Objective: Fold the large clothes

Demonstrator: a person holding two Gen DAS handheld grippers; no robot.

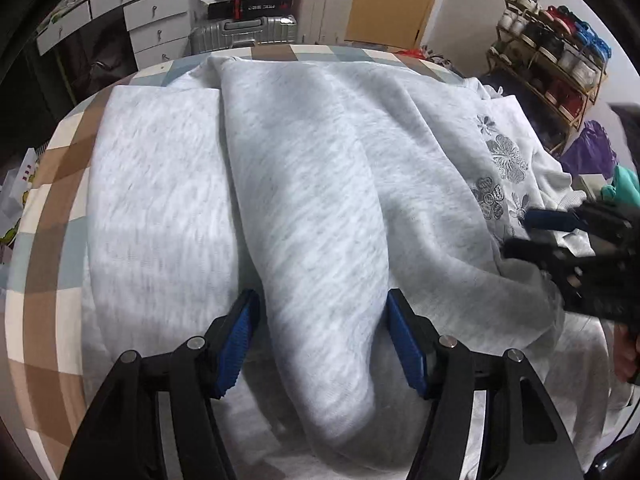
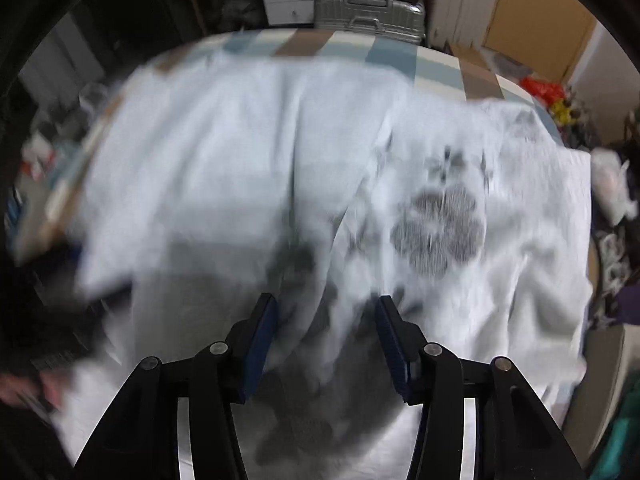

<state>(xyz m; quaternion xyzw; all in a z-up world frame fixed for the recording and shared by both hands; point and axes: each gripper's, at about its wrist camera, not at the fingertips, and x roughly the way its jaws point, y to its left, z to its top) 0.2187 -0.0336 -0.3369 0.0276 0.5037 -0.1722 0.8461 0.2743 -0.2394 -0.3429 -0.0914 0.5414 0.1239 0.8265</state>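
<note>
A light grey sweatshirt (image 1: 168, 184) lies spread on a checked bedspread (image 1: 52, 184). One of its sleeves (image 1: 316, 200) is laid over the body and runs toward me. My left gripper (image 1: 322, 296) points down at it, open, with the sleeve's near end between its blue pads (image 1: 236, 340) but not pinched. A grey flower print (image 1: 504, 156) shows on the right side. My right gripper (image 1: 520, 232) comes in from the right edge beside that print. In the blurred right wrist view the right gripper (image 2: 326, 320) stands open over the rumpled cloth, just below the print (image 2: 438, 232).
Behind the bed stand a silver suitcase (image 1: 244, 32), white drawers (image 1: 156, 28) and a wooden door (image 1: 392, 0). A shoe rack (image 1: 556, 60) and a purple bag (image 1: 592, 148) are at the right. A hand (image 2: 24, 388) shows blurred at the lower left.
</note>
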